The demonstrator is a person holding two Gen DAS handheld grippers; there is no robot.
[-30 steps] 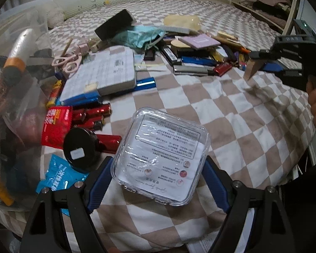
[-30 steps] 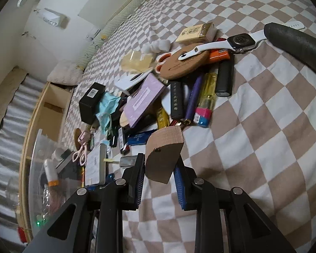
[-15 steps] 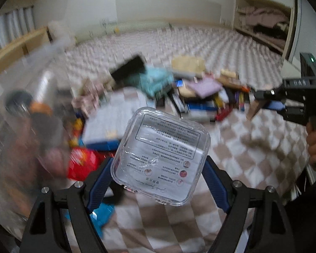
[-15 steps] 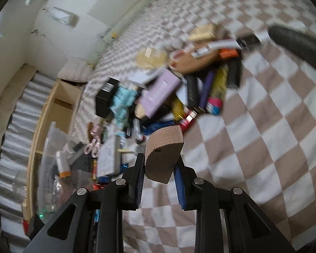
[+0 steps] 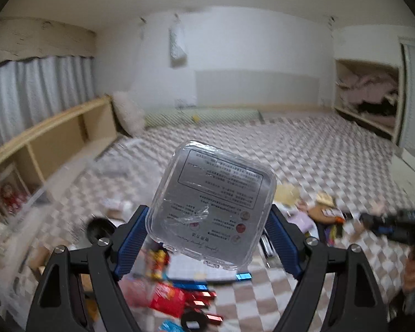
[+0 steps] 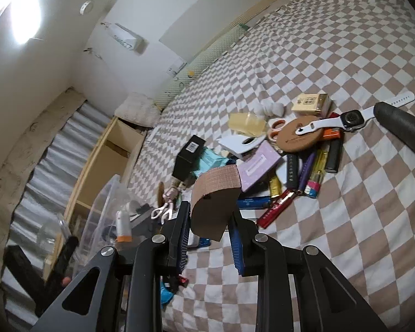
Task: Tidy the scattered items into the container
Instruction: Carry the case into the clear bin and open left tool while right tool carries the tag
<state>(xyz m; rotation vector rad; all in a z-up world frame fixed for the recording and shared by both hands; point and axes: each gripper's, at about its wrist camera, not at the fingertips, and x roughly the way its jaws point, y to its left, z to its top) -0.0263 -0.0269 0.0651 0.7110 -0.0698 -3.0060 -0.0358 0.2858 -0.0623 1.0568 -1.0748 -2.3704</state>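
You are holding a clear plastic case in the left claw, both blue pads pressed against its sides, lifted above the bed. Your right claw is clamping a tan curved block between its pads, also raised off the checked cover. The clear container is standing at the bed's left edge, already holding a white tube with an orange band and other things too blurred to name.

Much is remaining outside it: a white-strapped watch, a round wooden disc, a lilac booklet, a black box, pink scissors, a yellow carton and a row of pens and lighters are lying heaped mid-bed. By these views you are partway through, with two items in transit and the pile still awaiting you.
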